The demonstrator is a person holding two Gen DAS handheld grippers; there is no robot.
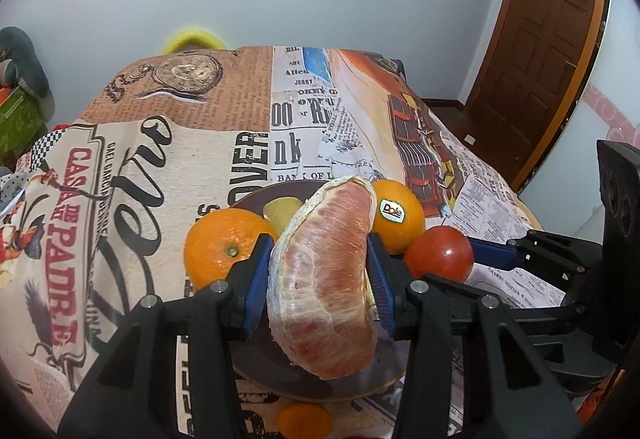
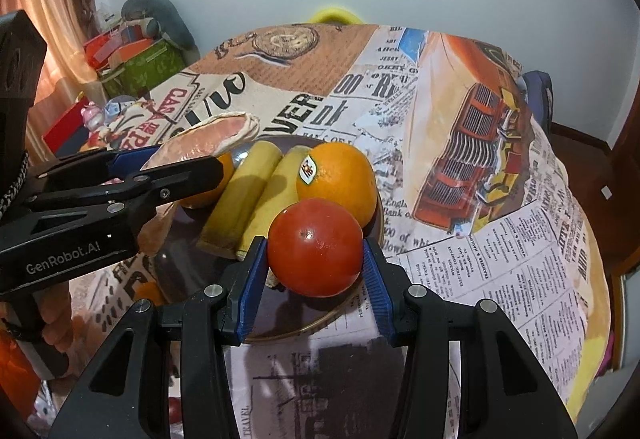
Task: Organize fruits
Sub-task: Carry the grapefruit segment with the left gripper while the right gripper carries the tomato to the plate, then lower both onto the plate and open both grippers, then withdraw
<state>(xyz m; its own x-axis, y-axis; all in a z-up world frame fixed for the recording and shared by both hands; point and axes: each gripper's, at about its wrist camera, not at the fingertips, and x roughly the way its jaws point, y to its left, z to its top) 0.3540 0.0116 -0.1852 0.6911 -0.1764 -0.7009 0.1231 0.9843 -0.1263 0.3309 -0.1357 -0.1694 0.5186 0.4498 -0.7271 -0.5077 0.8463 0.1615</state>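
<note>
My left gripper (image 1: 318, 271) is shut on a peeled pink pomelo segment (image 1: 324, 279) and holds it over the dark plate (image 1: 260, 363). The segment also shows in the right wrist view (image 2: 204, 141), with the left gripper (image 2: 176, 167) around it. My right gripper (image 2: 316, 263) is shut on a red tomato (image 2: 316, 247) at the plate's near edge (image 2: 320, 319); the tomato shows in the left wrist view too (image 1: 440, 253). On the plate lie two banana pieces (image 2: 244, 199), a stickered orange (image 2: 340, 179) and a second orange (image 1: 224, 243).
A newspaper-print cloth (image 1: 160, 159) covers the table. A small orange fruit (image 1: 306, 421) lies on the cloth near the plate's front edge. Boxes and clutter (image 2: 132, 59) stand off the table's left. A wooden door (image 1: 552, 39) is at right.
</note>
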